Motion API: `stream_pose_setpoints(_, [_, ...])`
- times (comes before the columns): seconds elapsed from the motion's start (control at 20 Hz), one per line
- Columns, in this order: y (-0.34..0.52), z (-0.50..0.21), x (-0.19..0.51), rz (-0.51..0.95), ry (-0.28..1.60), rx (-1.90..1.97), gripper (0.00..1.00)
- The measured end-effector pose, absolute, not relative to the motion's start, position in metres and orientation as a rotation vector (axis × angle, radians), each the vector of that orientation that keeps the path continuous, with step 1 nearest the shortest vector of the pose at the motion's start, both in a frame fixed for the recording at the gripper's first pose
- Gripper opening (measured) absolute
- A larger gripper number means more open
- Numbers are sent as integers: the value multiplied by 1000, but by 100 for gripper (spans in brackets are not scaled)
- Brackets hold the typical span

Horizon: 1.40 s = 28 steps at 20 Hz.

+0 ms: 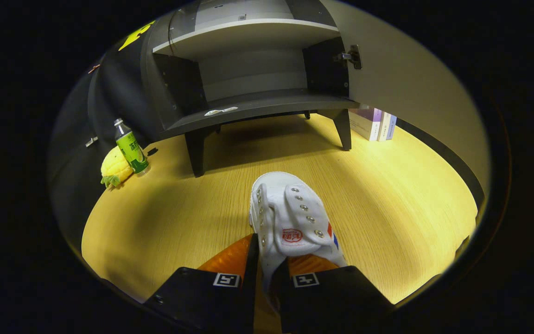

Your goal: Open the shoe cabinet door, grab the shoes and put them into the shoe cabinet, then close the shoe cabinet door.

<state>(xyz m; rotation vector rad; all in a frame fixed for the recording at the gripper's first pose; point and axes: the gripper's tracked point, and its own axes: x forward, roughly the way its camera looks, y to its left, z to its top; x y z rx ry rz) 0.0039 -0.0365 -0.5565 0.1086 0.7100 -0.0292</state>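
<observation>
The claw point(264, 273) was pinching a white shoe point(290, 222), its two fingers pressed against either side of the shoe's rear upper so that the shoe jutted straight forward from between them. The shoe's long axis ran in line with the fingers, toe pointing ahead toward the shoe cabinet point(248, 74), and it looked to be carried just above the table point(387, 195) rather than resting on it, though that could not be told for certain. The cabinet stood well beyond the toe, raised on short legs, with its door point(415, 88) swung open to the right and a hinge visible at the inner edge. Its lower compartment, under a pale shelf, lay almost dead ahead of the shoe and slightly above it, so the coming move seemed to call for a lift and a forward push along the shoe's own axis to clear the cabinet's bottom lip. Off to the left, near the cabinet's leg, stood a green bottle point(130, 146) touching a pineapple toy point(115, 168); some books point(372, 123) stood to the right behind the door.
</observation>
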Motion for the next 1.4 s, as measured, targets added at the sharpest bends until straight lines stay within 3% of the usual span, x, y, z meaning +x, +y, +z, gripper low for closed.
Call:
stream_pose_setpoints(0.15, [-38,-537,-13,-21,726,118,27])
stream_pose_setpoints(0.2, [-39,-558,6,-37,726,104,5])
stream_pose_setpoints(1.15, [-35,-555,-1,-14,726,64,5])
stream_pose_setpoints(1.4, [-36,-526,-2,3,722,78,4])
